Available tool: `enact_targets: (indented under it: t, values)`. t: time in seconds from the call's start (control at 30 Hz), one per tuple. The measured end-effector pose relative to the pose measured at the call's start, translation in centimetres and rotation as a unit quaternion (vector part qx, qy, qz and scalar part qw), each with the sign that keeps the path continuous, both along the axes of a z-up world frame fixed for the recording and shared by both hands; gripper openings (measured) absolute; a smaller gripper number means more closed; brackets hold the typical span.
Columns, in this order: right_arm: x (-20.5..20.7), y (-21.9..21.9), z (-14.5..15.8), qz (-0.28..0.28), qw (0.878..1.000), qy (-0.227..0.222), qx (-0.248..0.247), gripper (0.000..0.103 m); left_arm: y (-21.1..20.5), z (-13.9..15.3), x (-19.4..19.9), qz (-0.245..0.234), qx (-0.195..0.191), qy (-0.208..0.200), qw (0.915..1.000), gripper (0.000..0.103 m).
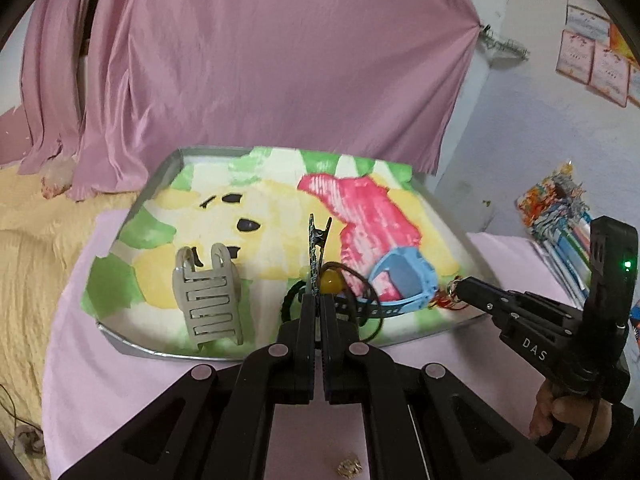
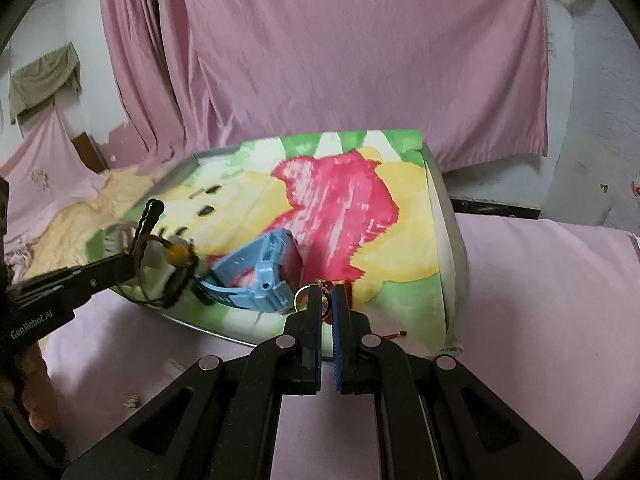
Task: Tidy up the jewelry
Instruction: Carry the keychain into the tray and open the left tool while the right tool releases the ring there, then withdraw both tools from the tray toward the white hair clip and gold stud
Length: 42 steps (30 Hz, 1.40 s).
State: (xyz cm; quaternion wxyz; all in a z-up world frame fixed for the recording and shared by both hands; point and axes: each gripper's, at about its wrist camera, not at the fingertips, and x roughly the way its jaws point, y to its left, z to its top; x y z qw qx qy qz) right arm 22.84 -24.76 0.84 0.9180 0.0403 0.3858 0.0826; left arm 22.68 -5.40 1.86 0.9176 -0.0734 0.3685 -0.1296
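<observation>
A: Pink cloth hangs behind and covers the bed; on it sits a metal tray [image 1: 120, 344] lined with a bright painted picture. What is each side doing?

B: The left gripper [image 1: 319, 300] is clenched on a dark, thin hair clip [image 1: 318, 248], which stands upright above the tray's near edge. Just beyond it lie a brown cord with a yellow bead [image 1: 330, 282] and a black braided band [image 1: 289, 300].

A: And the other one?

B: The right gripper [image 2: 327, 300] is nearly closed on a small metal ring [image 2: 302, 294] with red thread [image 2: 349, 290], at the tray's near edge beside the blue watch [image 2: 260, 276].

A: What else is in the tray?

B: A grey claw clip [image 1: 208, 292] stands alone on the left part. A small gold piece [image 1: 349, 468] lies on the pink cloth, outside the tray.

A: How should the step go?

B: I'd lift the hair clip straight up, since the cords sit close and may snag. Set it down beside the grey clip. Keep the right side's grip firm; the ring is small and could slip.
</observation>
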Motion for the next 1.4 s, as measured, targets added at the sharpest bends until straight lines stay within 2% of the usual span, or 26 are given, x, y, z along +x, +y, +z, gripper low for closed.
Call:
enact_targets:
  t: [0.33,0.53,0.63,0.7,0.77,0.9,0.97,1.03,1.07,1.13,1.23,1.27,1.3,1.33,1.4]
  values:
    - [0.9,0.9,-0.8,0.015,1.000,0.017,-0.012,0.005,-0.9,-1.3,1.1,-0.009,0.014,0.029,0.9994,0.003]
    - [0.8,0.6,-0.8,0.012,1.000,0.018,-0.007,0.007,-0.8,-1.3,1.0,-0.011,0.004,0.033,0.9994,0.003]
    - [0.4,0.2,-0.7,0.008,1.000,0.012,0.001,0.013,-1.0,-1.1,0.6,-0.013,0.010,0.026,0.9995,0.003]
    - [0.1,0.0,-0.5,0.005,1.000,0.006,0.004,0.030,-1.1,-1.0,0.4,-0.015,0.012,0.022,0.9996,0.004]
    - [-0.5,-0.2,-0.3,0.001,1.000,-0.005,0.009,0.038,-1.1,-0.9,0.1,-0.015,0.013,0.019,0.9996,0.005]
    - [-1.7,-0.9,0.4,-0.011,0.999,-0.027,0.020,0.038,-1.0,-0.6,-0.6,-0.015,0.008,0.007,0.9998,0.011]
    - [-2.5,-1.4,0.8,-0.019,0.999,-0.043,0.027,0.038,-0.9,-0.5,-1.0,-0.015,0.004,0.002,0.9999,0.015]
    - [-3.3,-1.7,1.2,-0.027,0.997,-0.060,0.034,0.046,-0.8,-0.2,-1.6,-0.014,0.001,-0.007,0.9999,0.026]
    - [-3.7,-1.9,1.4,-0.030,0.997,-0.068,0.037,0.055,-0.7,-0.1,-1.8,-0.014,-0.002,-0.012,0.9998,0.030]
    - [-4.7,-2.2,1.9,-0.035,0.994,-0.089,0.043,0.058,-0.4,0.2,-2.5,-0.009,-0.012,-0.026,0.9996,0.050]
    - [-6.0,-2.4,2.6,-0.038,0.992,-0.114,0.046,0.067,0.0,0.7,-3.4,-0.003,-0.022,-0.041,0.9989,0.058]
    - [-6.4,-2.4,2.7,-0.039,0.990,-0.123,0.048,0.074,0.1,0.9,-3.8,-0.001,-0.023,-0.047,0.9987,0.059]
    - [-6.9,-2.4,2.9,-0.039,0.989,-0.131,0.049,0.080,0.2,1.0,-4.2,0.001,-0.023,-0.052,0.9984,0.066]
    - [-7.5,-2.4,3.1,-0.039,0.988,-0.141,0.052,0.082,0.3,1.2,-4.6,0.004,-0.024,-0.058,0.9980,0.076]
    - [-8.3,-2.4,3.3,-0.039,0.986,-0.154,0.059,0.086,0.8,1.5,-5.7,0.016,-0.032,-0.080,0.9961,0.086]
